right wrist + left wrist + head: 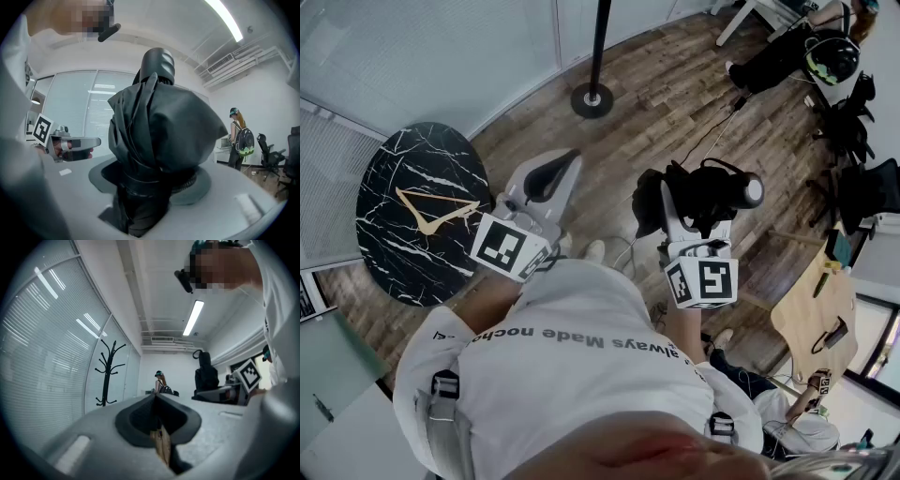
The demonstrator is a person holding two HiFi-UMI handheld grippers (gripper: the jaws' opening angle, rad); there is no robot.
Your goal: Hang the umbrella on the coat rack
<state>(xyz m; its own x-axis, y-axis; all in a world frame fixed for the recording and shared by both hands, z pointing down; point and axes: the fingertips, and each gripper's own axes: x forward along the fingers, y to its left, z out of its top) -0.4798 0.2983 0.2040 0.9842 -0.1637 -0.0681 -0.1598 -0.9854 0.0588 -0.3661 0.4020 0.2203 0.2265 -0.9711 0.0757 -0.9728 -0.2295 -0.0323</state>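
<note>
A black folded umbrella [717, 187] lies level between the jaws of my right gripper [696, 208], which is shut on it. In the right gripper view the umbrella [159, 126] fills the middle and hides that gripper's [154, 180] pads. My left gripper [570, 157] is shut with nothing held, level and to the left of the umbrella. The coat rack's round base [592, 99] and black pole stand on the wooden floor ahead. The left gripper view looks past the left gripper's closed tips [157, 399] to the whole coat rack [108, 373], by the window blinds.
A round black marble table [394, 178] with a wooden hanger [436, 211] on it stands at the left. A person with a backpack [240, 138] stands at the far end of the room, near office chairs [862, 192]. A wooden table [811, 319] is at the right.
</note>
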